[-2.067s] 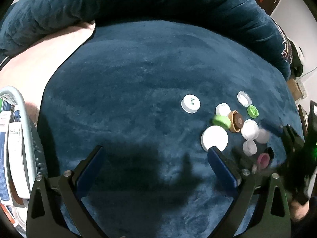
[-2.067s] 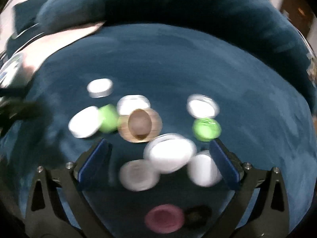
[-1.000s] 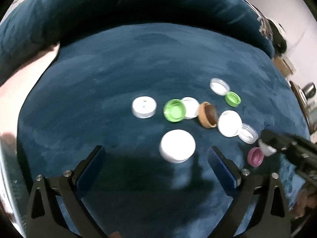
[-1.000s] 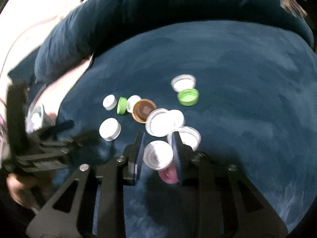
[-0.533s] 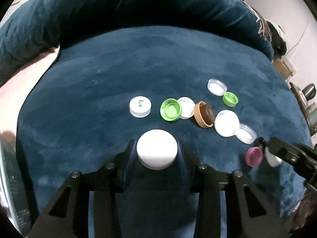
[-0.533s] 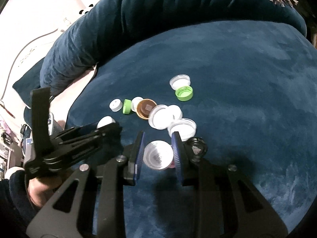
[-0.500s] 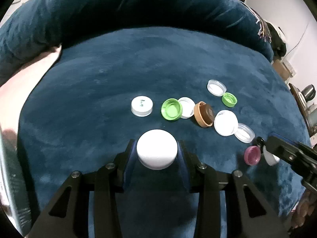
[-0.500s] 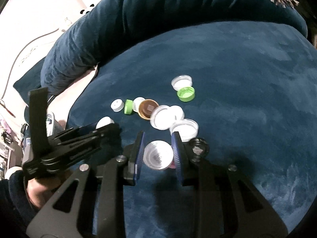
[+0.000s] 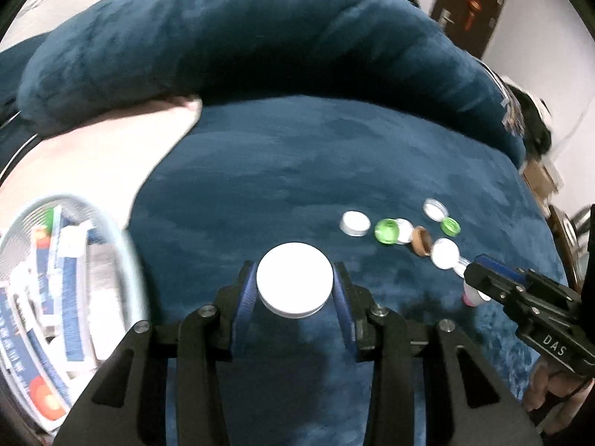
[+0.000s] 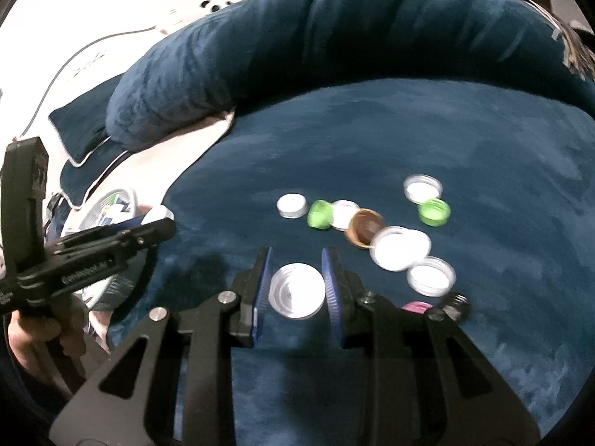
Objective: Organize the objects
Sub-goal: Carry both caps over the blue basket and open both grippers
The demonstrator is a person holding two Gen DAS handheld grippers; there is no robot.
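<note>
Hard to read a few bits from my feeds. The pink cap (image 10: 415,305) is mostly tucked behind my right gripper's frame, and the small black ring-shaped cap (image 10: 456,301) beside it is blurry. The round wire-mesh basket (image 9: 122,245) on the left is cut off by the lens edge; I can see blue and white boxes in it but can't read them.

My left gripper (image 9: 295,283) is pinching a big flat white plastic lid (image 9: 295,278) top side up, blue pads pressed on its ribbed edge, held above the dark blue plush blanket (image 9: 316,171). My right gripper (image 10: 296,290) is clamped on a smaller white cap (image 10: 296,290), hollow side facing me, also off the blanket.

The rest of the caps lie in a loose cluster on the blanket: a white cap (image 10: 292,205), a green cap (image 10: 319,215) tipped on edge, a brown cap (image 10: 366,228), a second green cap (image 10: 433,211), plus several white and clear ones touching each other.

A big blue bolster cushion (image 9: 223,37) curves behind it all. A hand (image 10: 33,330) grips the left tool's handle.
</note>
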